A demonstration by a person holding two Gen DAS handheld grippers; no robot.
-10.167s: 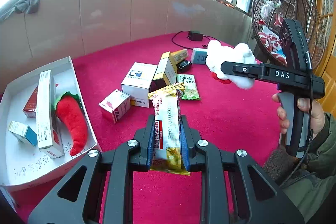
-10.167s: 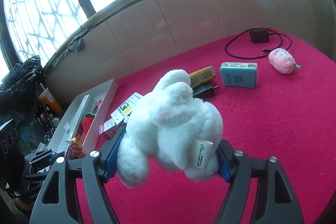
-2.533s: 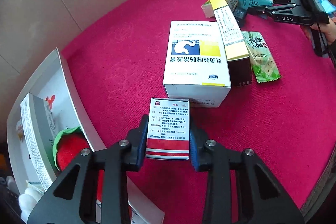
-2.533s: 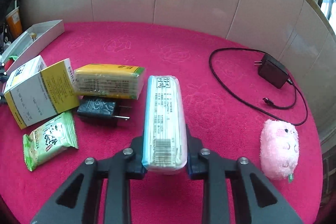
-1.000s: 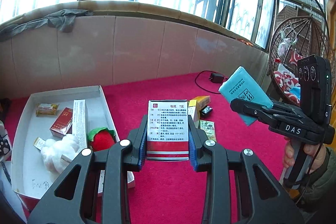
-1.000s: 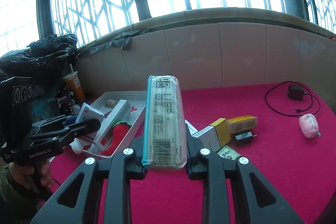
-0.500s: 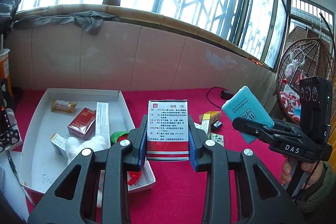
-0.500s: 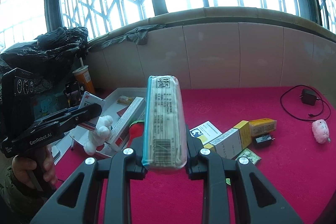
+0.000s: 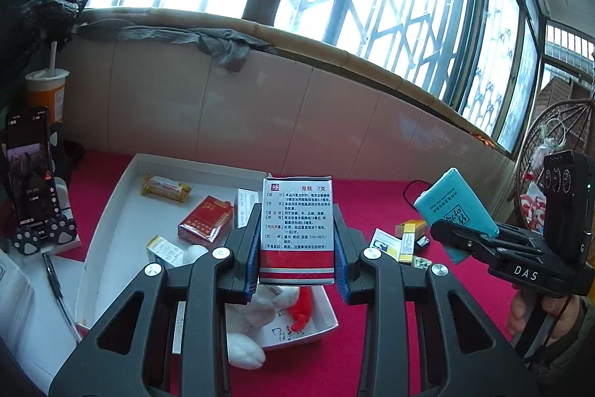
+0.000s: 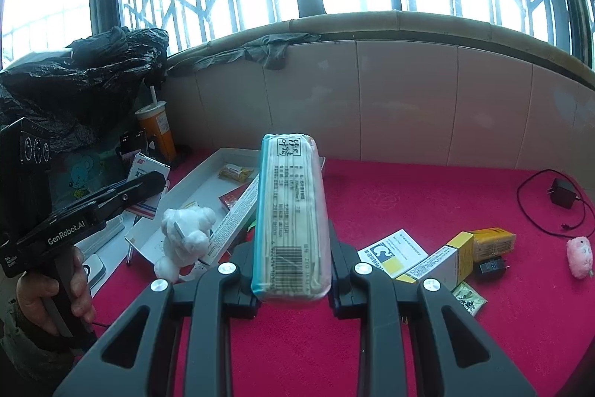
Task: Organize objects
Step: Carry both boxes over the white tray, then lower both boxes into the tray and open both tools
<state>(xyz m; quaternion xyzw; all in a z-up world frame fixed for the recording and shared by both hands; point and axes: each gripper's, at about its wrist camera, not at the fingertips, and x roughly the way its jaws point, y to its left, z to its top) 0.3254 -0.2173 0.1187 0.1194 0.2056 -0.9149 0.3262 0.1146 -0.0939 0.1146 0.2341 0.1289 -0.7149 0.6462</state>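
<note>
My left gripper (image 9: 297, 263) is shut on a small red-and-white medicine box (image 9: 296, 229), held upright in the air over the near end of the white tray (image 9: 111, 211). A teal tissue pack (image 10: 290, 214) is clamped in my right gripper (image 10: 292, 279), raised above the red table. In the left wrist view the right gripper (image 9: 446, 229) and its tissue pack (image 9: 455, 213) hang to the right of the tray. The left gripper (image 10: 158, 179) appears at the left of the right wrist view. The tray holds a red carton (image 9: 206, 219), a snack bar (image 9: 165, 188), a white plush (image 10: 186, 235) and a red plush (image 9: 301, 307).
On the red table (image 10: 446, 322) to the right lie a white-blue box (image 10: 394, 252), a yellow-ended box (image 10: 438, 261), an orange pack (image 10: 492, 242), a black plug (image 10: 491, 265), a green sachet (image 10: 469, 298), a pink plush (image 10: 579, 255) and a charger with cable (image 10: 563, 192). A phone (image 9: 29, 170) and cup (image 9: 46, 95) stand left of the tray.
Both grippers have swung left with their loads, so the tray now lies more centred under the left gripper and closer in the right wrist view. Both grips are unchanged.
</note>
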